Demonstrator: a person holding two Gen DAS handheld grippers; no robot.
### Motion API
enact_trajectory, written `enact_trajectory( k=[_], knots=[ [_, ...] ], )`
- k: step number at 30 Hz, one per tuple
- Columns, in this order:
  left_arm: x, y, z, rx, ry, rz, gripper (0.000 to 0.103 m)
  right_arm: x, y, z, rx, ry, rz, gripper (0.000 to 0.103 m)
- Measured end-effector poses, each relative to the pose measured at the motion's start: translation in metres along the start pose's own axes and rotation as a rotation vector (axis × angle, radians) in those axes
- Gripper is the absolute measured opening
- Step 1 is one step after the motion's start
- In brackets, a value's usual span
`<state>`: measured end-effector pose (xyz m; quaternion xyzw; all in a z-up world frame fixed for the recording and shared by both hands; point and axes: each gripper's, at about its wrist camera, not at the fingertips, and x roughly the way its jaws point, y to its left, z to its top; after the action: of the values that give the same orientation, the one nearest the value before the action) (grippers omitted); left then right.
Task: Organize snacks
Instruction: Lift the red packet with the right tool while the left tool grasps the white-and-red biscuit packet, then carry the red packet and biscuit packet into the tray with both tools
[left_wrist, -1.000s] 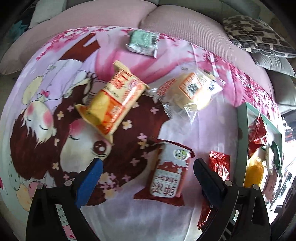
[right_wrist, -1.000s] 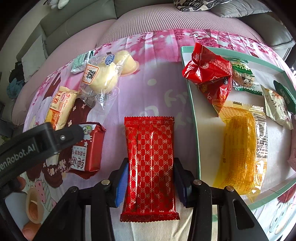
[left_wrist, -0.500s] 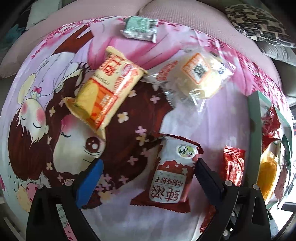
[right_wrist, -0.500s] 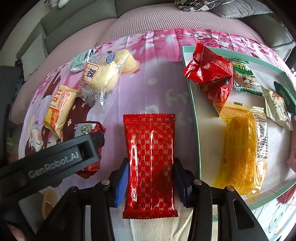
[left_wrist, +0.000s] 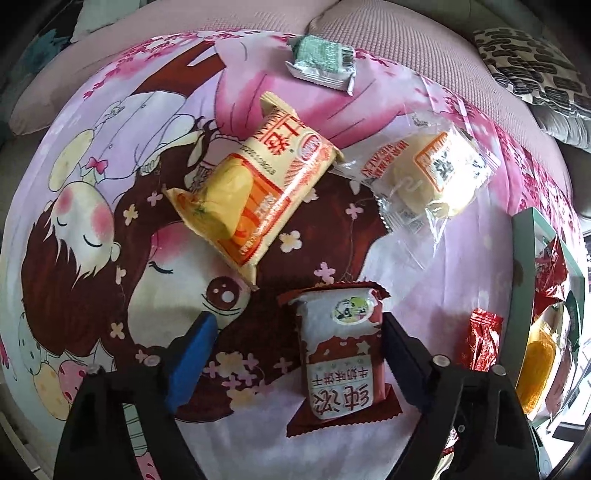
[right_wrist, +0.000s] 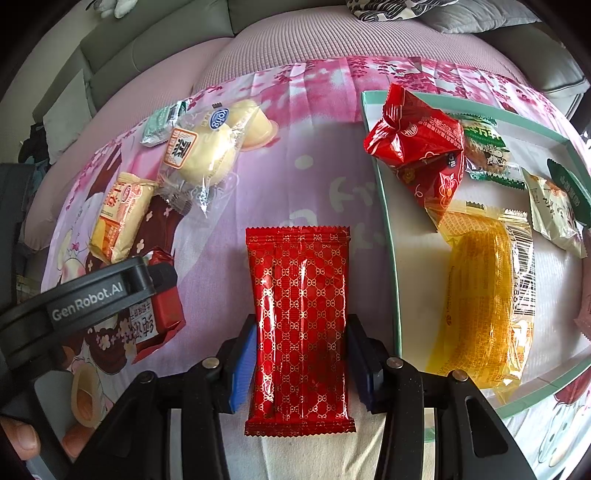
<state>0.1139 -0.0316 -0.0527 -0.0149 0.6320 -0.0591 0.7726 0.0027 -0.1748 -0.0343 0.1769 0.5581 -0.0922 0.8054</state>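
A dark red and white biscuit packet (left_wrist: 340, 358) lies on the cartoon cloth between the fingers of my left gripper (left_wrist: 297, 321). Those jaws are closing: the black right finger (left_wrist: 402, 354) touches the packet's edge, while the blue left pad (left_wrist: 192, 354) still stands apart from it. My right gripper (right_wrist: 301, 325) is shut on a red gold-patterned packet (right_wrist: 299, 295), with a pad on each long side. The left gripper (right_wrist: 92, 299) also shows in the right wrist view, covering part of the biscuit packet (right_wrist: 159, 325).
A teal-rimmed tray (right_wrist: 388, 240) at the right holds a crumpled red bag (right_wrist: 417, 155), an orange packet (right_wrist: 480, 295) and several small packets. On the cloth lie a yellow-orange packet (left_wrist: 255, 192), a clear bread packet (left_wrist: 432, 173) and a green packet (left_wrist: 321, 61). Sofa cushions lie behind.
My left gripper has sunk closer over the biscuit packet and its jaws have narrowed around it. The right gripper and its red packet have stayed put.
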Motion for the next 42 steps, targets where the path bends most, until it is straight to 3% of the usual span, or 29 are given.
enact_trajectory(
  k=[3, 11, 14, 19, 23, 31, 42],
  knots=[
    [0.003, -0.007, -0.006, 0.025, -0.003, 0.007, 0.08, 0.0, 0.0, 0.0, 0.0, 0.0, -0.001, 0.048],
    [0.009, -0.031, -0.014, 0.046, -0.01, 0.004, 0.056, 0.005, 0.009, 0.001, -0.024, -0.004, -0.038, 0.048],
    [0.011, -0.038, -0.016, 0.055, -0.014, 0.007, 0.051, 0.007, 0.014, 0.001, -0.041, -0.009, -0.059, 0.049],
    [0.01, -0.04, -0.015, 0.051, -0.014, 0.005, 0.049, 0.009, 0.02, -0.001, -0.067, -0.018, -0.08, 0.05],
    [0.005, -0.034, -0.013, 0.044, -0.015, -0.002, 0.042, 0.009, 0.022, -0.001, -0.074, -0.024, -0.089, 0.049],
    [-0.01, -0.02, -0.011, 0.031, -0.027, -0.022, 0.041, 0.0, 0.014, 0.004, -0.041, -0.052, -0.069, 0.048],
    [-0.064, 0.0, -0.013, 0.009, -0.154, -0.062, 0.041, -0.047, 0.007, 0.007, -0.014, -0.172, -0.011, 0.048]
  ],
)
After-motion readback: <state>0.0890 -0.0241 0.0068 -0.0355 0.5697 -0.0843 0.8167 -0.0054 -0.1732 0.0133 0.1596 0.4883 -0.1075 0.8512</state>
